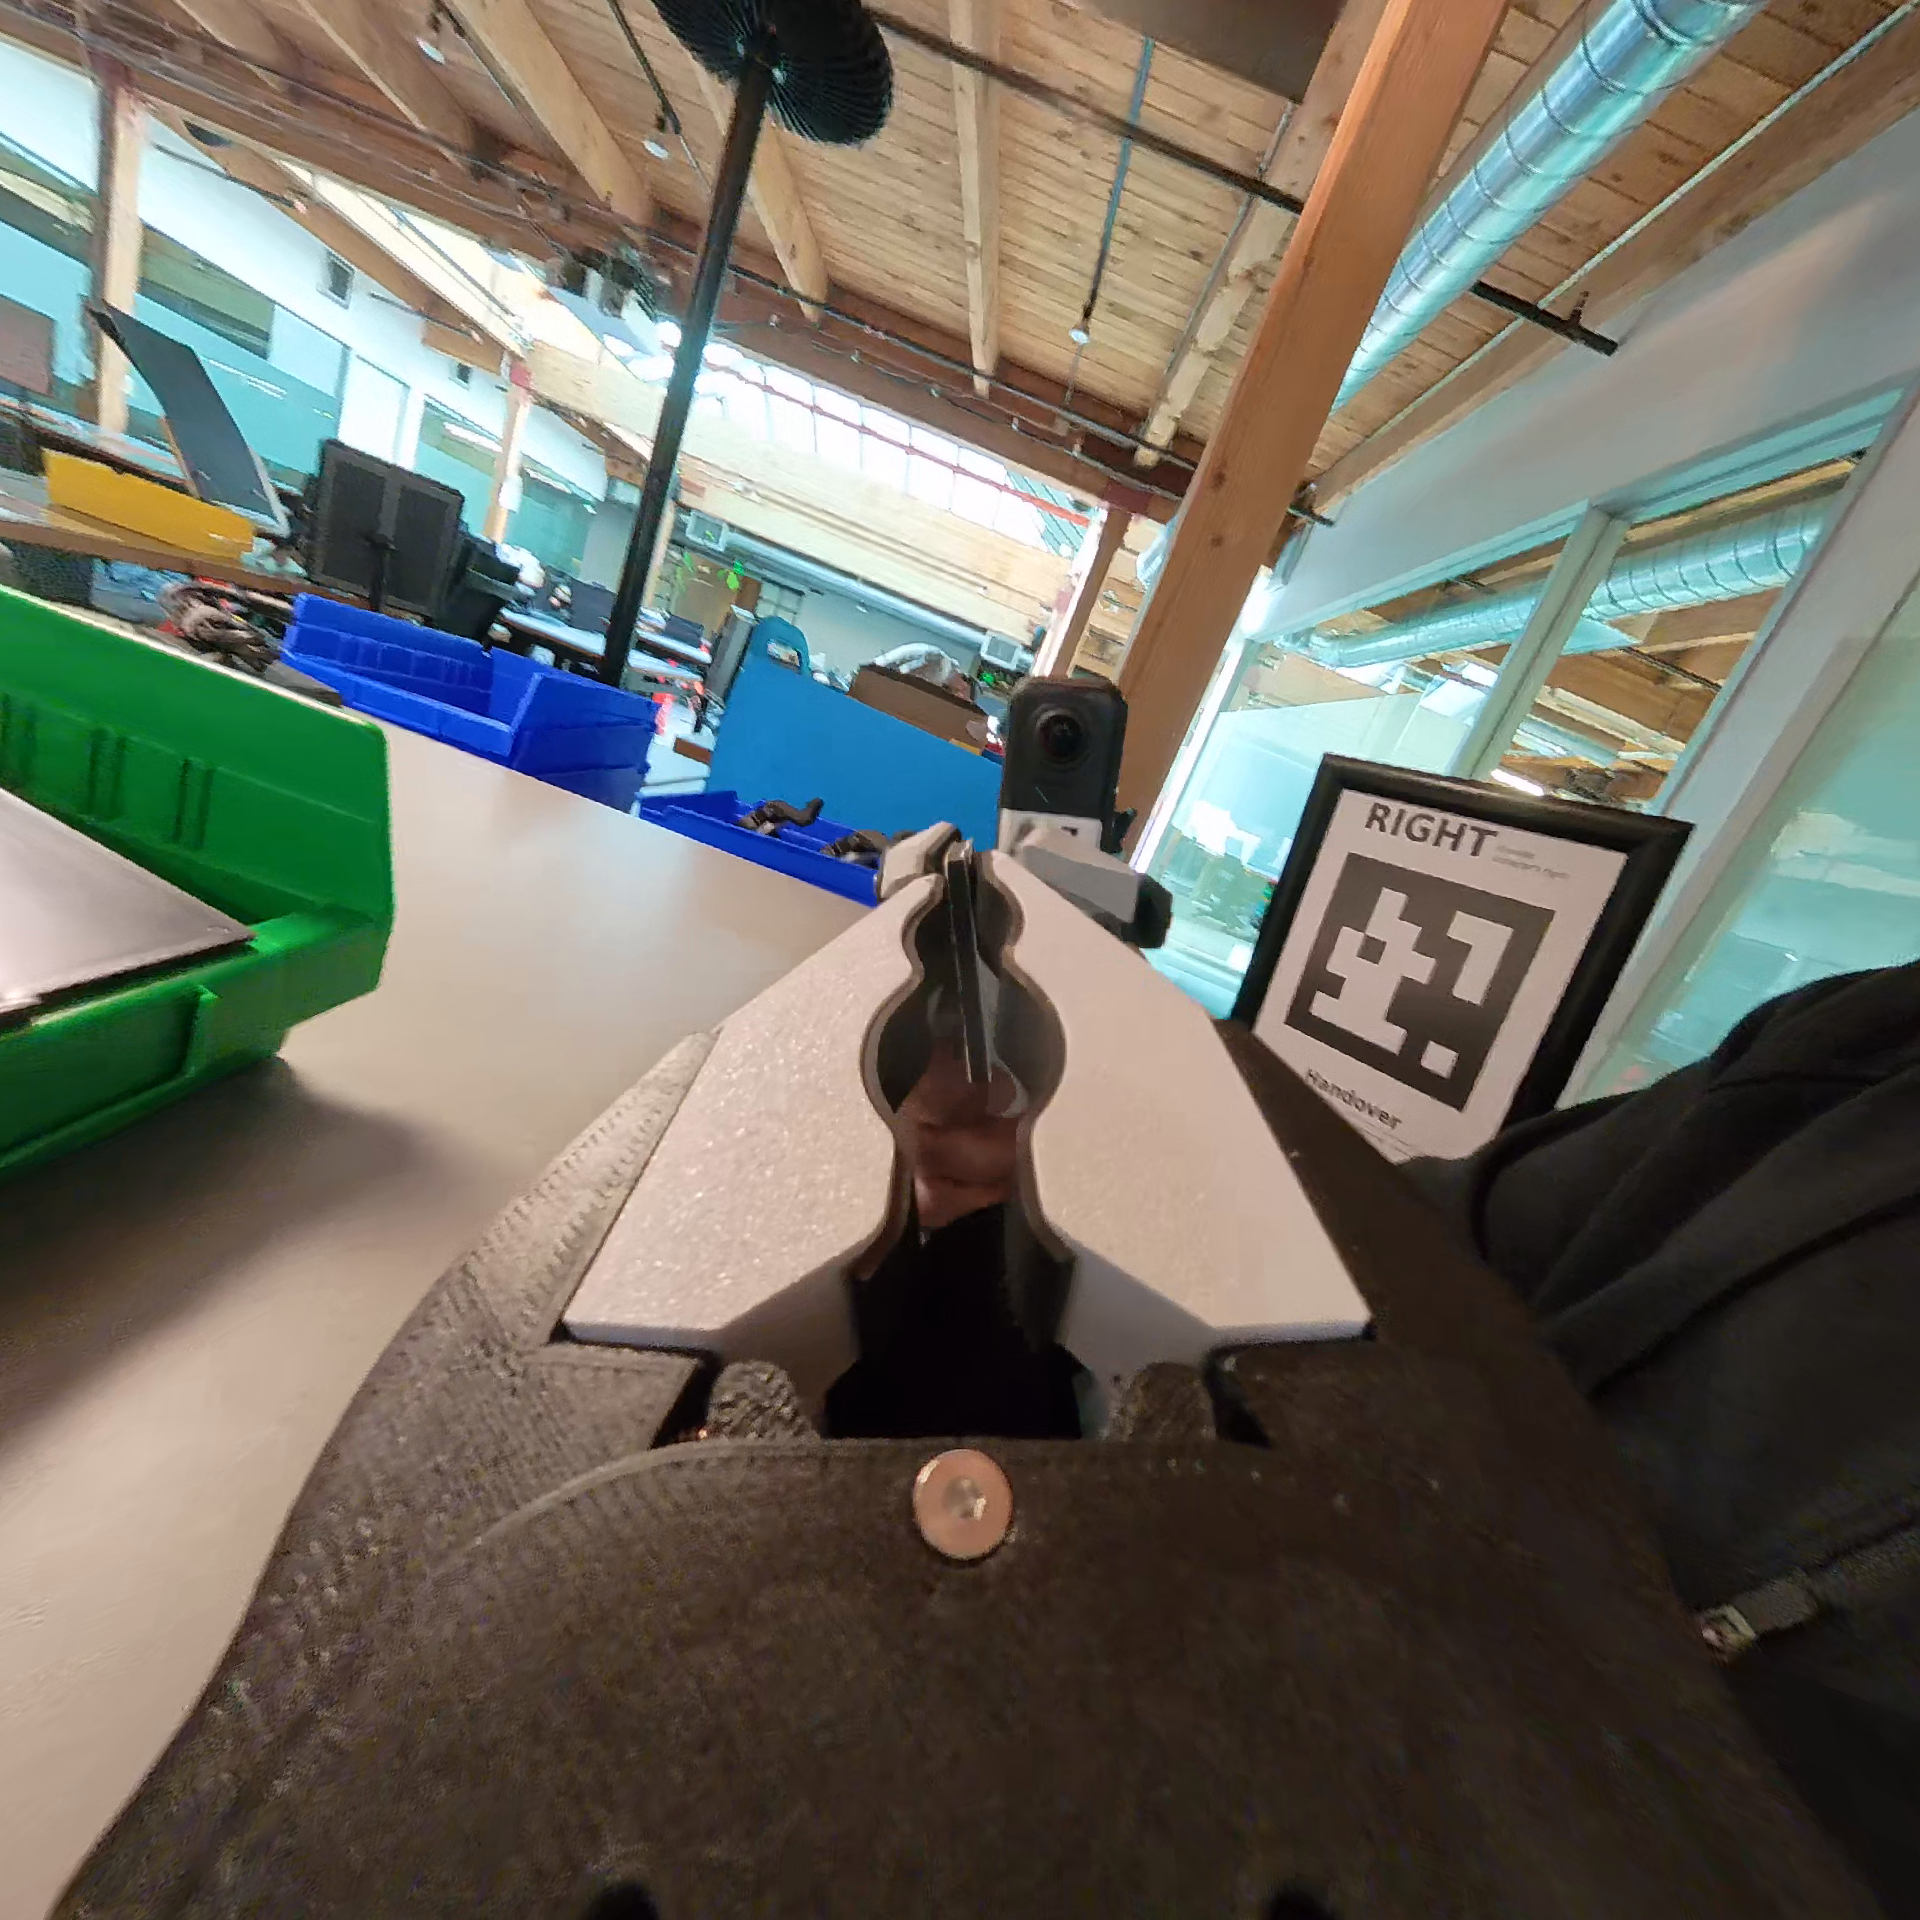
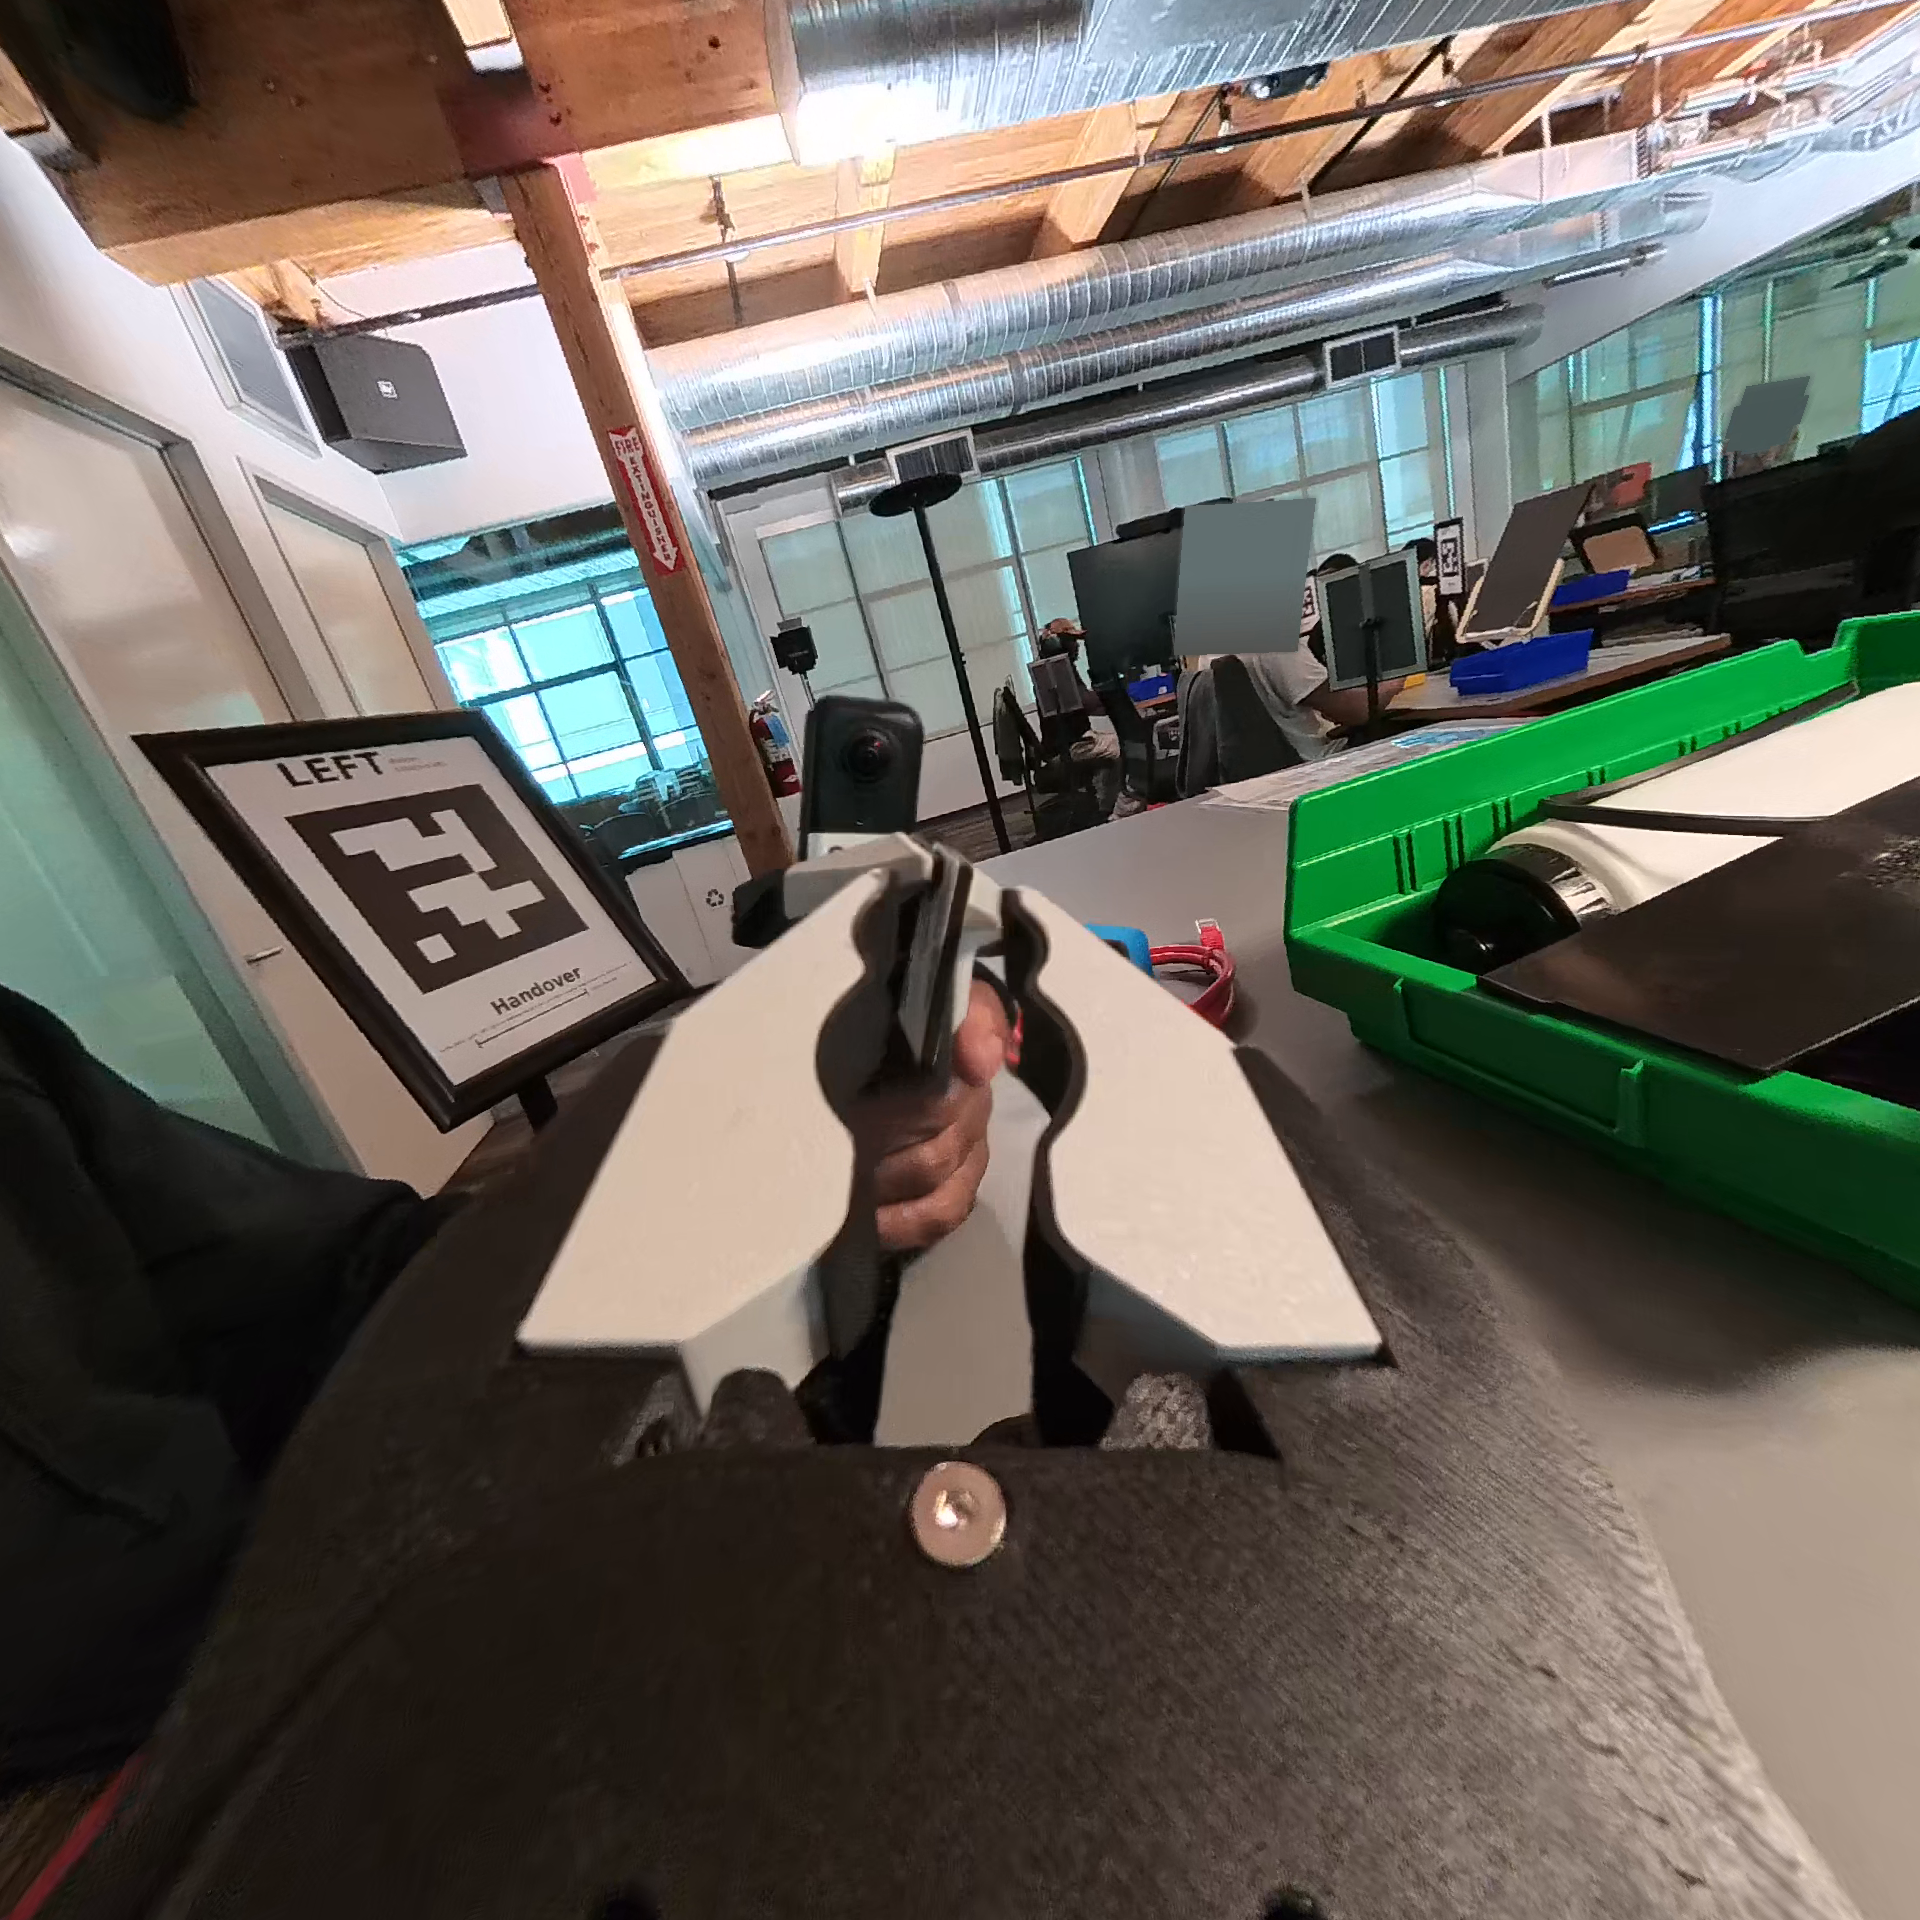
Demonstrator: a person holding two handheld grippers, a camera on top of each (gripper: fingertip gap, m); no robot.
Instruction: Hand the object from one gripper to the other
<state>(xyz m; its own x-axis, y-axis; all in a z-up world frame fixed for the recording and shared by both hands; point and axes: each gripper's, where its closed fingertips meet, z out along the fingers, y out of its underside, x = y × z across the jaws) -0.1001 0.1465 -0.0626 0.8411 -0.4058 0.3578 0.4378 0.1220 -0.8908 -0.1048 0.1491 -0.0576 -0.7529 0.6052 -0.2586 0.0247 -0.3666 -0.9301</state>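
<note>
the left gripper (image 1: 961,868) grips a thin dark plate (image 1: 966,966) edge-on, its jaws pressed tight on it at the tips, above the grey table (image 1: 520,987). the right gripper (image 2: 951,883) meets it head-on; its jaws stand narrow around the same plate (image 2: 930,966), the left finger against it, whether the right one touches is unclear. a green bin (image 2: 1507,1039) sits on the table beside them.

A framed sign (image 1: 1455,971) at three o'clock on the tabletop (image 1: 540,997) bears printed words and a block-pattern marker — likewise a second framed sign (image 2: 416,909) at nine o'clock. A red lettered sticker (image 2: 646,499) runs down the wooden post (image 2: 665,582) — twelve o'clock.
</note>
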